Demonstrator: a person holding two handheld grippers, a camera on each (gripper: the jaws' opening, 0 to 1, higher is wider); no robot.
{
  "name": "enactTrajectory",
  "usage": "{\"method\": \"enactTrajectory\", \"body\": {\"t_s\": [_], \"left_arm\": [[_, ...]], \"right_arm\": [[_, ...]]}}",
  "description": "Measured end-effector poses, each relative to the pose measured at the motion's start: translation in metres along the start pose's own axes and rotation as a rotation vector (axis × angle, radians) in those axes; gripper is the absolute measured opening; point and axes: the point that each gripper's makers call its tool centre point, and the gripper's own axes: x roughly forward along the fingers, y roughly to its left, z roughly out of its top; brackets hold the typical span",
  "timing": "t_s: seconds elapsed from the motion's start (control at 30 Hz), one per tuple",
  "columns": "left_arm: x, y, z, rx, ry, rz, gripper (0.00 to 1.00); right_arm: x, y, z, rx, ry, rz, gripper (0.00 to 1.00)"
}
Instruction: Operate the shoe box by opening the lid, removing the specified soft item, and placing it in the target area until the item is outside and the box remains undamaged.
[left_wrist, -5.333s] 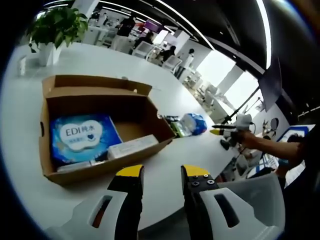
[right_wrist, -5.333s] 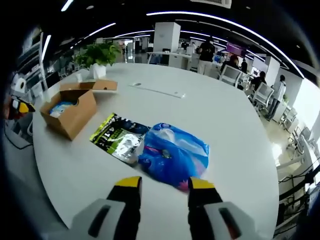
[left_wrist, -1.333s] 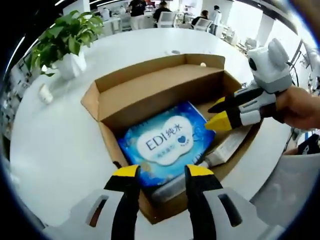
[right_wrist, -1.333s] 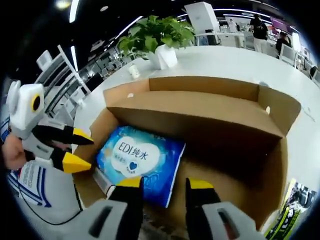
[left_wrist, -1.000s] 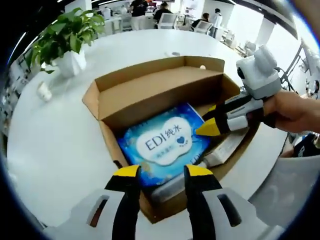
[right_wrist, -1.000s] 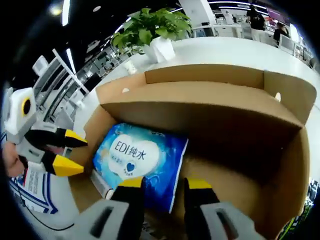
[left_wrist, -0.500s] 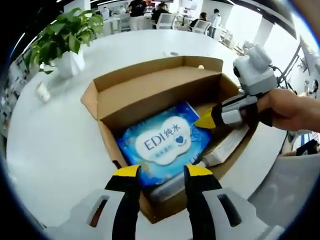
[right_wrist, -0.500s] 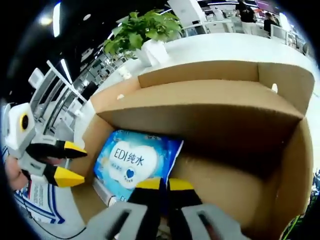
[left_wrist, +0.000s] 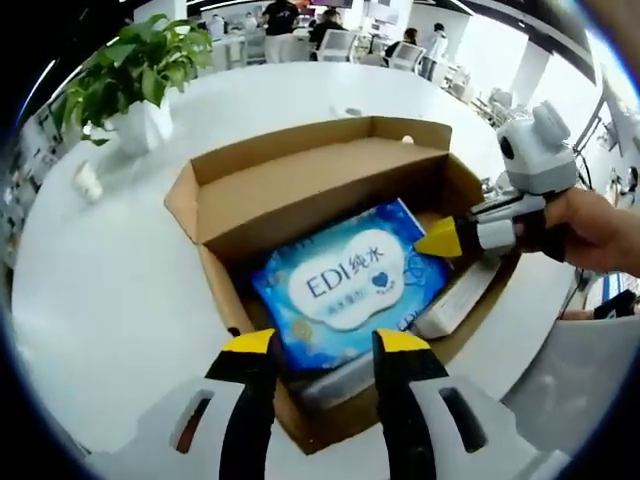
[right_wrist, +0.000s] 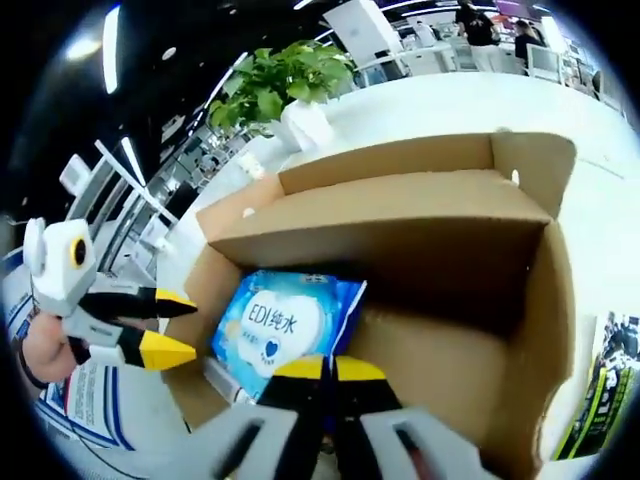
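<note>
1. Closed now: right gripper (right_wrist: 320, 368) had its fingers spread a second ago; they are pinched together on the near edge of the pack (right_wrist: 283, 325).
2. Pack corner has come up since half a second ago: in the left gripper view the pack (left_wrist: 352, 283) sits a bit higher and tilted, its right corner at the right gripper's (left_wrist: 440, 240) yellow tip.
3. Box (left_wrist: 300, 190) lid is already folded back; walls look intact, no tears visible.
4. Pack is not out yet: it lies inside the box on the floor, partly over a white carton (left_wrist: 455, 300) along the front wall.
5. Left gripper (left_wrist: 315, 345) hovers at the box's front rim, fingers well apart, holding nothing. It also shows at the left edge of the right gripper view (right_wrist: 165, 325), just beside the box's side wall.
6. Judgement: grasp looks made, lift-out is the step in hand. Soft pack may sag or slip from an edge pinch; it may drag on the box wall.
7. Desk (left_wrist: 110, 270) beside the box is the likely drop zone; plant (left_wrist: 135, 70) stands well behind.
</note>
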Motion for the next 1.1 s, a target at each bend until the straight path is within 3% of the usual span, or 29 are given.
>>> {"method": "enactTrajectory", "body": {"t_s": [0.33,0.47,0.67,0.8,1.1], "left_arm": [[0.008,-0.013,0.000,-0.008,0.024,-0.021,0.27],[0.013,-0.015,-0.002,-0.026,0.056,-0.014,0.26],[0.026,-0.014,0.000,-0.021,0.117,-0.005,0.14],[0.036,-0.012,-0.006,-0.029,0.180,0.023,0.15],[0.050,-0.005,-0.009,-0.033,0.246,0.118,0.23]], "right_arm": [[-0.022,0.002,-0.007,0.024,-0.020,-0.010,0.00],[-0.026,0.000,-0.008,0.036,-0.029,-0.014,0.00],[-0.029,-0.005,-0.010,0.039,-0.022,-0.023,0.00],[-0.029,-0.008,-0.010,0.041,-0.021,-0.033,0.00],[-0.025,-0.013,-0.008,0.038,-0.032,-0.032,0.00]]}}
